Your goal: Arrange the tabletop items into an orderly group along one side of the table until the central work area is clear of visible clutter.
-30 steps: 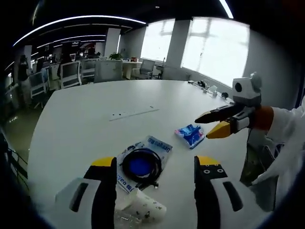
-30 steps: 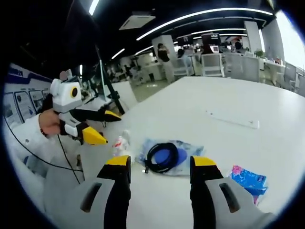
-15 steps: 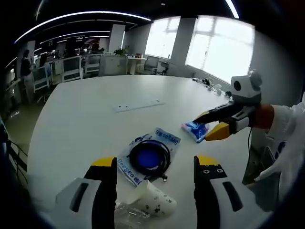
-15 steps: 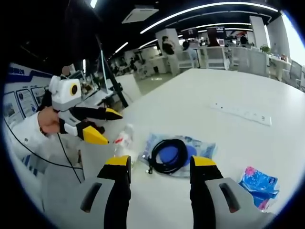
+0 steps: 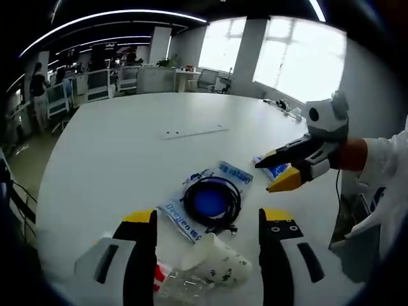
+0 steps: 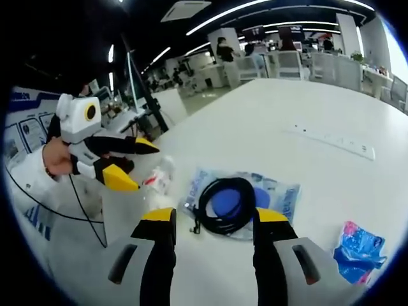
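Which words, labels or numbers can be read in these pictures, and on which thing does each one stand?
Cable bag: blue print along two edges, too blurred to read surely.
Bottle: a red label, no words legible.
Blue packet: no legible print.
Posters at the left edge of the right gripper view: blue headings and small panels, too small to read.
Nothing else carries readable text.

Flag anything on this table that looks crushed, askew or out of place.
The plastic bottle lies on its side, looking crumpled, near the table edge. The black cable sits coiled on a flat plastic bag, one end spilling off. The blue packet lies apart.
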`<state>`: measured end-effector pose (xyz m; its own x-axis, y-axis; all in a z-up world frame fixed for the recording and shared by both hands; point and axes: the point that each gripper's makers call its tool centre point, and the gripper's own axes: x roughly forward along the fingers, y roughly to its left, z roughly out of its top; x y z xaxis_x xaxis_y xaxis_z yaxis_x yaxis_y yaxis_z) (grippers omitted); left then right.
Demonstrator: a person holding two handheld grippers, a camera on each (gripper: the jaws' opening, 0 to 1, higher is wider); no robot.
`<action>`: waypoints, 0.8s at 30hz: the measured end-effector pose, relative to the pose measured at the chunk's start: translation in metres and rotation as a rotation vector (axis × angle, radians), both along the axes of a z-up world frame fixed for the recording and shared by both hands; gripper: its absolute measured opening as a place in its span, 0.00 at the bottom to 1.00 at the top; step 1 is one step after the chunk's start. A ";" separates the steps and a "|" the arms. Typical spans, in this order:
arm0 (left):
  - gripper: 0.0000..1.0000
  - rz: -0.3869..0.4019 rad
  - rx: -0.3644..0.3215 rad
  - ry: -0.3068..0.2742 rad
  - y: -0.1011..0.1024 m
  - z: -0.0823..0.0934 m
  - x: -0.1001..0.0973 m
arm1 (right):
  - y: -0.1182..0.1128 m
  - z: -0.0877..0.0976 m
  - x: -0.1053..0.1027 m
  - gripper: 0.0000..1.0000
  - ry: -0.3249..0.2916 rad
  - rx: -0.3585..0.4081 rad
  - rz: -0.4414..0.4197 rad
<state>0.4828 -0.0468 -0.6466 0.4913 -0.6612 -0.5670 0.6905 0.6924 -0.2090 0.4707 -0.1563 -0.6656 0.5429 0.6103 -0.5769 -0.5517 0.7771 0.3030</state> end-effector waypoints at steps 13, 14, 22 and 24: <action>0.64 -0.006 0.024 0.015 -0.002 -0.017 0.013 | -0.002 -0.035 0.022 0.43 0.035 -0.043 -0.032; 0.64 -0.008 0.024 0.018 -0.003 -0.018 0.013 | -0.003 -0.039 0.025 0.42 0.040 -0.051 -0.036; 0.61 -0.040 0.047 0.018 -0.015 -0.026 0.016 | -0.007 -0.059 0.033 0.31 0.067 -0.067 -0.061; 0.61 -0.045 0.052 0.021 -0.018 -0.028 0.018 | -0.008 -0.064 0.033 0.30 0.081 -0.072 -0.062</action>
